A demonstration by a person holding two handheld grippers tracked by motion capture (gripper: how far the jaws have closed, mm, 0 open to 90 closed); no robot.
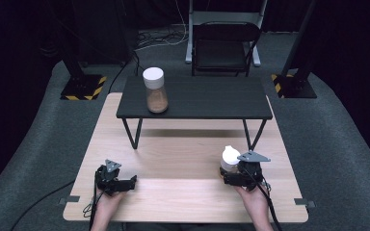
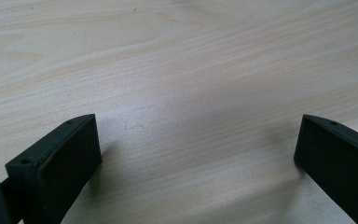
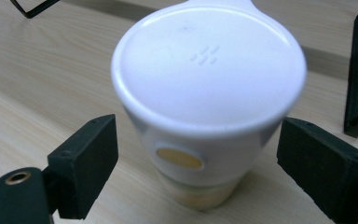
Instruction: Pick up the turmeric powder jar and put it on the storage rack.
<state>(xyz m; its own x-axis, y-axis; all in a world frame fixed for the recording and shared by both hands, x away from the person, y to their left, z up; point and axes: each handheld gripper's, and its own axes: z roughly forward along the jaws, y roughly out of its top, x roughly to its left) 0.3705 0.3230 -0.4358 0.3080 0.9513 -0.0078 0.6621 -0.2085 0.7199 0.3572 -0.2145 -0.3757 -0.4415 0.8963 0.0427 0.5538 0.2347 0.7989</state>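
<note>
white-capped bottle (image 3: pixel 208 107) sits between right hand-held gripper (image 3: pixel 196 163) jaws — apart (untouched), on table (image 3: pixel 37 84).

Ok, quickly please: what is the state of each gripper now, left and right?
Left gripper: open, nothing between the jaws.
Right gripper: open around the white-capped jar, jaws not yet touching it.

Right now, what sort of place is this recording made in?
Probably a recording studio or lab: dark curtained surroundings, a wooden table on grey carpet, hazard-striped stand bases, and a folding chair behind.
</note>
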